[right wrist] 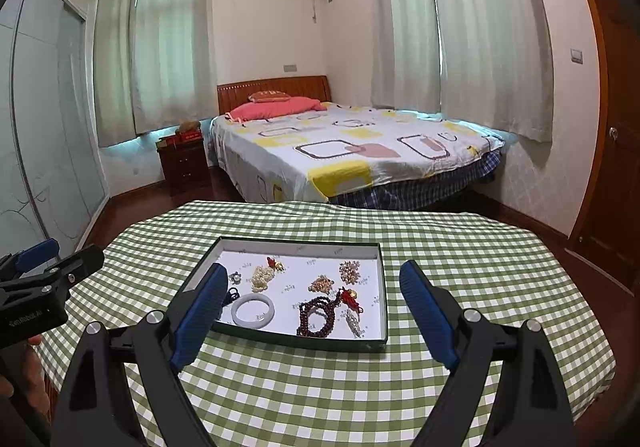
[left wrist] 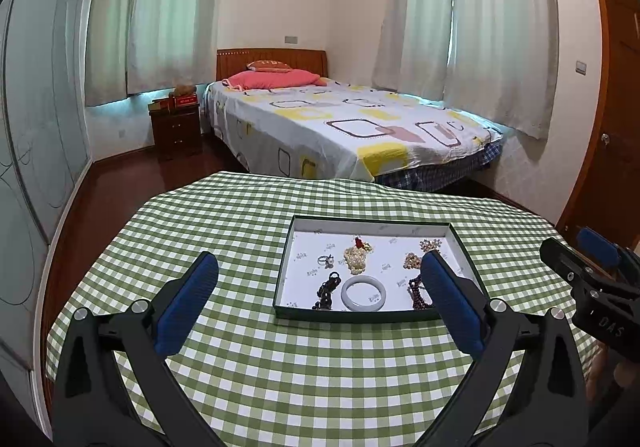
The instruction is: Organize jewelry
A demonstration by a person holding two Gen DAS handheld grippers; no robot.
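Left wrist view: left gripper (left wrist: 320, 289) spread wide, nothing between blue pads (left wrist: 188, 301), held above the checked tablecloth (left wrist: 320, 375), aimed down at the tray (left wrist: 282, 275). Right wrist view: right gripper (right wrist: 314, 309) likewise wide and empty, poised over the tray's near edge. Inside the tray: white bangle (right wrist: 253, 310), dark red beads (right wrist: 318, 317), pearl cluster (right wrist: 262, 278). Beyond the table, a bed (right wrist: 352, 151).
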